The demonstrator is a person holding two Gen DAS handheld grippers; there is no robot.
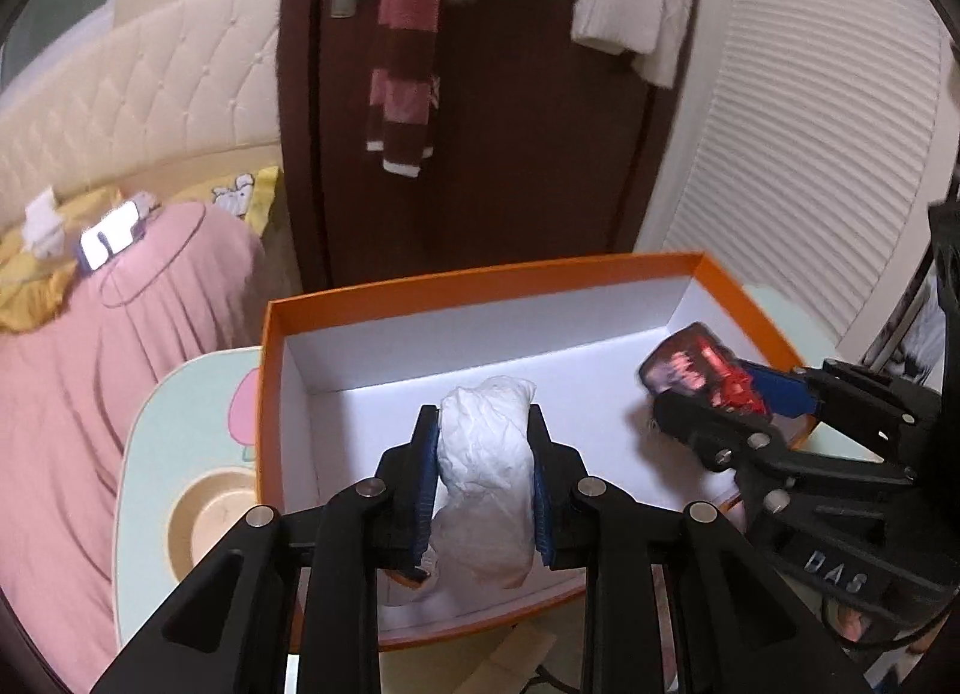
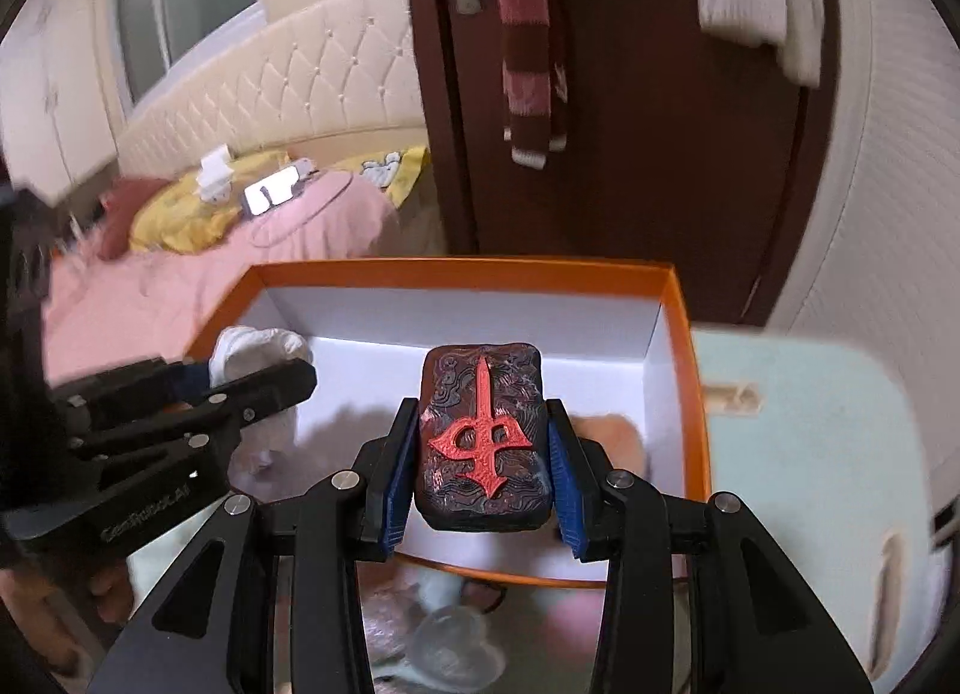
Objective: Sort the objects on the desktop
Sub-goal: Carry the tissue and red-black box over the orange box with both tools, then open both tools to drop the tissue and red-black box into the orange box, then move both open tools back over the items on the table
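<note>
over the orange box, the left gripper has its jaws clamped on a crumpled white wad at the near middle. to its right, the right gripper is clamped on a dark block with a red symbol.

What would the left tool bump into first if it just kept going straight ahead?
Probably the white floor of the orange box, since the left tool points down into it holding a crumpled white wad. Depth is hard to judge.

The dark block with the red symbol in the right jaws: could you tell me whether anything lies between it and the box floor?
Nothing visible does: the block hangs over bare white floor of the orange box.
</note>
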